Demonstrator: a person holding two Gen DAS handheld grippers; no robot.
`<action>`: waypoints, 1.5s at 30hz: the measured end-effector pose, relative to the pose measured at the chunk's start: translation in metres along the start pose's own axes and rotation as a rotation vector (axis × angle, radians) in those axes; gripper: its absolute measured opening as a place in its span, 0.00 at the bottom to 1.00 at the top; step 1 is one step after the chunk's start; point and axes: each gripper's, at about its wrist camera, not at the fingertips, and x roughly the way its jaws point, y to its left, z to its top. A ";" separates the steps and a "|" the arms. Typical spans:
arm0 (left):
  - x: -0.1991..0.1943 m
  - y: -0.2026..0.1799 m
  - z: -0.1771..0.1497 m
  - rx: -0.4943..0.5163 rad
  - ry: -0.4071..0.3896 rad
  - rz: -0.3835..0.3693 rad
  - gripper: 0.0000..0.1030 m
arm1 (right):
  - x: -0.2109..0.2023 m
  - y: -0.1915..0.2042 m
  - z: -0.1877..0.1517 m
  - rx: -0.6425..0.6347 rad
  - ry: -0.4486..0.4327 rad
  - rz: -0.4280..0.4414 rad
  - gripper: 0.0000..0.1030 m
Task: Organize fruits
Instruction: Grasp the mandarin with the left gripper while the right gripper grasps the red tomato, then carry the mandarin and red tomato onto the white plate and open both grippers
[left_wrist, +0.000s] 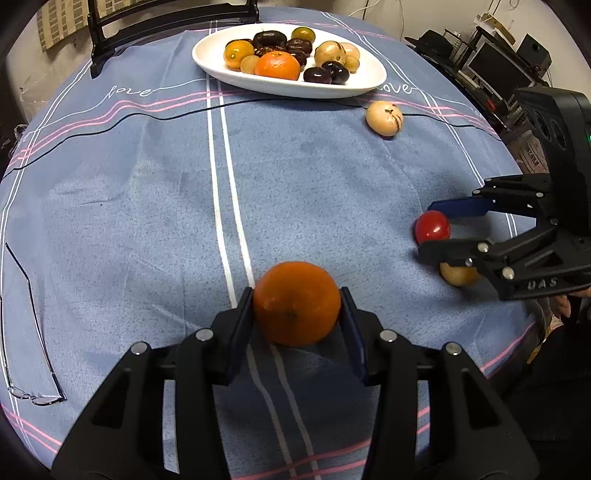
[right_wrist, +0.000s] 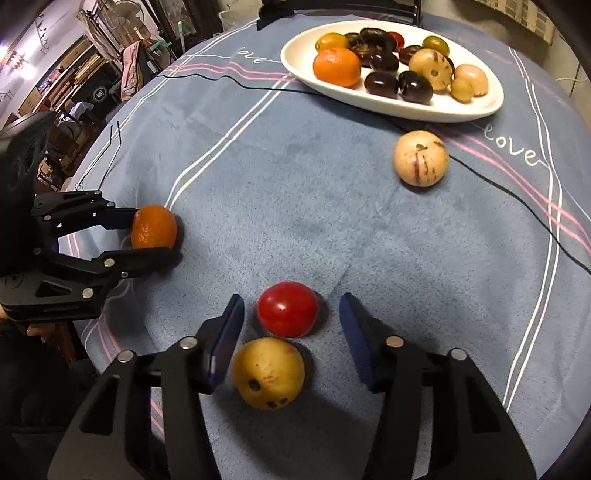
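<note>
My left gripper (left_wrist: 296, 291) is shut on an orange (left_wrist: 296, 306) that rests on the blue tablecloth; both pads press its sides. The right wrist view shows the same left gripper (right_wrist: 155, 234) and orange (right_wrist: 153, 225) at the left. My right gripper (right_wrist: 291, 299) is open around a red tomato (right_wrist: 288, 309), with a gap on each side of it. A yellow spotted fruit (right_wrist: 268, 373) lies just nearer the camera, beside the left pad. The right gripper (left_wrist: 428, 229), the tomato (left_wrist: 434, 227) and the yellow fruit (left_wrist: 458, 275) also appear at the right of the left wrist view.
A white oval plate (left_wrist: 258, 83) at the far side holds several oranges, dark plums and pale fruits. A pale streaked fruit (right_wrist: 421, 159) lies loose in front of the plate. A thin black cable (left_wrist: 147, 114) crosses the cloth. Spectacles (left_wrist: 33, 332) lie at the left edge.
</note>
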 end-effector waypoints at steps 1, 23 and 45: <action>0.001 0.000 0.000 0.001 0.000 0.000 0.45 | 0.000 -0.001 0.000 0.006 0.003 0.002 0.46; 0.002 0.000 0.022 0.017 -0.039 0.009 0.44 | -0.037 -0.032 -0.004 0.152 -0.140 0.030 0.32; -0.004 -0.004 0.139 0.124 -0.161 0.064 0.45 | -0.065 -0.071 0.021 0.243 -0.237 -0.020 0.32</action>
